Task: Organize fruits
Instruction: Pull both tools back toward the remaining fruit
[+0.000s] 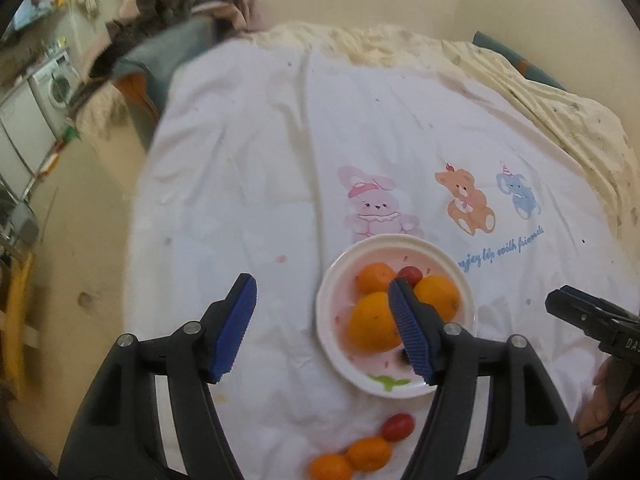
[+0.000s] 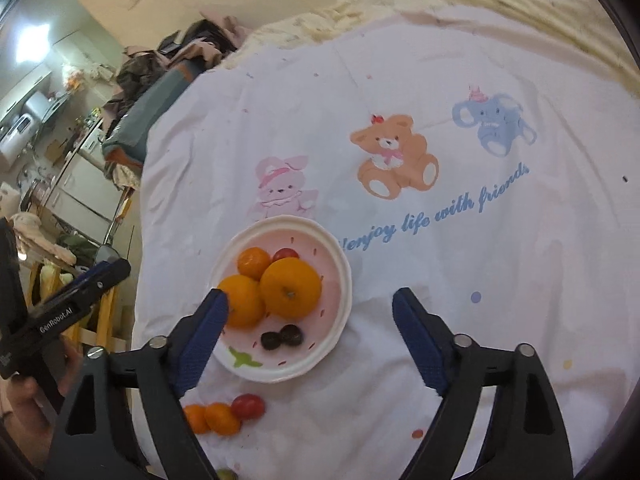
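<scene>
while both tools gape empty, plate (image 2: 340, 276) holds oranges (image 2: 291, 288), loose tomato (image 2: 248, 406) nearby

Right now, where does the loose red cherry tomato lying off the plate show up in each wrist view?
Left wrist view: the loose cherry tomato lies bottom center, just below the plate, beside two small oranges.
Right wrist view: the tomato lies lower left, below the plate, right of the same oranges.
Shared landmark: the green leaf mark on the plate.
</scene>
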### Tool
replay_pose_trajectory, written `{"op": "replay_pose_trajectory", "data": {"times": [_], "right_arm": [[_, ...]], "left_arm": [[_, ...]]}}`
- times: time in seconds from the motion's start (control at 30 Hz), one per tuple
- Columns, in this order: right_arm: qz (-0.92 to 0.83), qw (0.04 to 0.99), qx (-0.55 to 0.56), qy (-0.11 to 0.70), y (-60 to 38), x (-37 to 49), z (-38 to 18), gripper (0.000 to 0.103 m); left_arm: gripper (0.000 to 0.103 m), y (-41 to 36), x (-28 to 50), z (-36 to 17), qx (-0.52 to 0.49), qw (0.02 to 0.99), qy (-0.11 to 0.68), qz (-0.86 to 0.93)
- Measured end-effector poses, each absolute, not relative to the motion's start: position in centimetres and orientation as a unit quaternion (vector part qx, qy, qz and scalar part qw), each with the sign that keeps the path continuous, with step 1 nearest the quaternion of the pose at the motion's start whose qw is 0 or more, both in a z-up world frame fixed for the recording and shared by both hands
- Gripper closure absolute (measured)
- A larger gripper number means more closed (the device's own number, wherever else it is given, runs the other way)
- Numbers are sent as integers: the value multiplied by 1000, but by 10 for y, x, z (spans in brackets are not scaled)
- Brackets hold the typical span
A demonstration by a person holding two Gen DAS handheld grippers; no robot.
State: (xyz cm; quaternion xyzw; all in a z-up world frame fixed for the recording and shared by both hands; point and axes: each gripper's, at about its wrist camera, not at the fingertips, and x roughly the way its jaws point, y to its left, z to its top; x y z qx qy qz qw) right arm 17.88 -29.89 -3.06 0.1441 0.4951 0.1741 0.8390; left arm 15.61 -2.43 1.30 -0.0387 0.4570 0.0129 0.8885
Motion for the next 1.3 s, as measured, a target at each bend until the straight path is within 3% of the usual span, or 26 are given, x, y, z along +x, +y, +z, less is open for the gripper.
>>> {"op": "replay_pose_trajectory", "data": {"times": [0.33, 0.4, 0.47, 1.03, 1.3], "right_arm": [[178, 847, 135, 482, -281, 125, -18, 12], [178, 847, 139, 481, -280, 116, -18, 11], [177, 847, 140, 481, -278, 106, -19, 11], [132, 840, 154, 504, -271, 82, -45, 11], [131, 836, 154, 511, -266, 85, -48, 11]], "left_arm": [[37, -17, 99, 26, -50, 895, 443, -12], [18, -15, 88, 28, -52, 898, 437, -12], [10, -14, 75, 29, -51, 903, 426, -3], [10, -7, 57, -11, -75, 879, 470, 19], [10, 6, 65, -61, -128, 803, 582, 30]]}}
